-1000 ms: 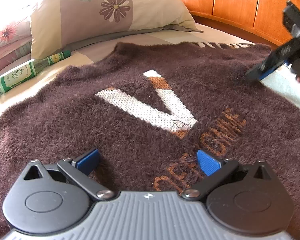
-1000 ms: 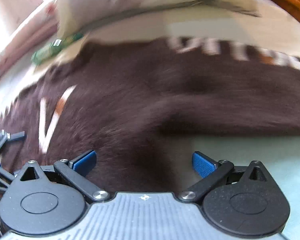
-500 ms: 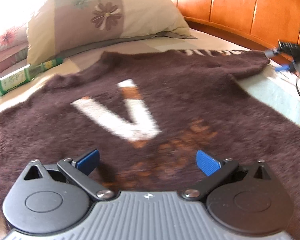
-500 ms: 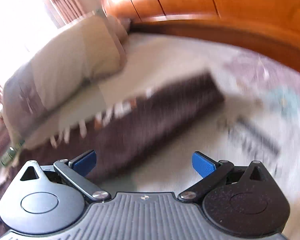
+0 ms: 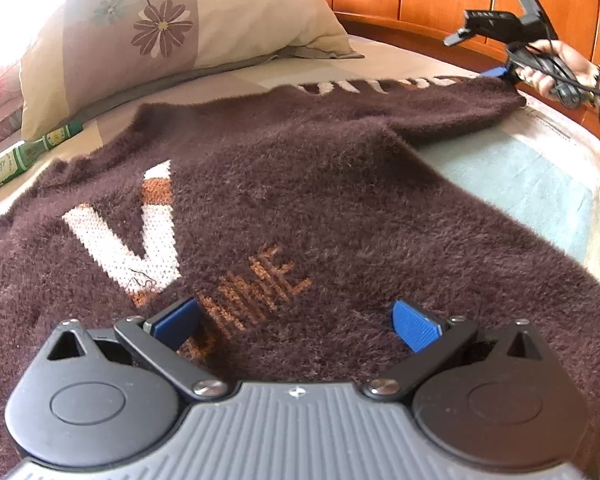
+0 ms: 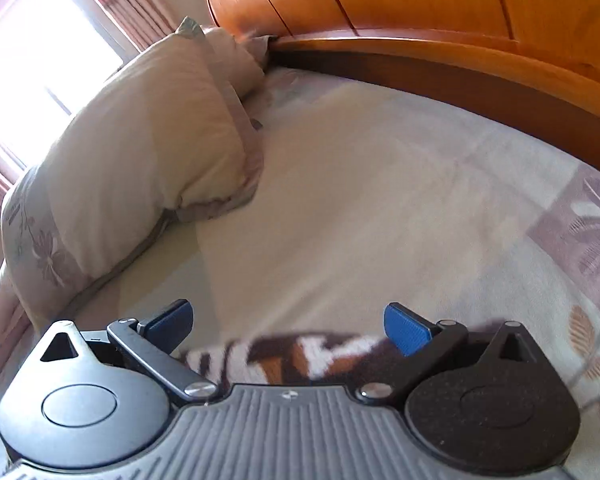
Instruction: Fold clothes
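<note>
Left-wrist view: sweater [image 5: 300,184] lies spread flat, unfolded, beneath spread left tongs [image 5: 296,322]; spread right tongs [image 6: 286,326] hover over its striped hem [image 6: 300,350]; folding remains.

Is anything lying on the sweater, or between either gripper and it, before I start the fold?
Nothing visible does. The brown sweater lies spread on the bed with nothing on it. The left gripper hangs open over its front; the right gripper is open over the sleeve cuff. The green bottle lies off to the side, by the pillow.
</note>
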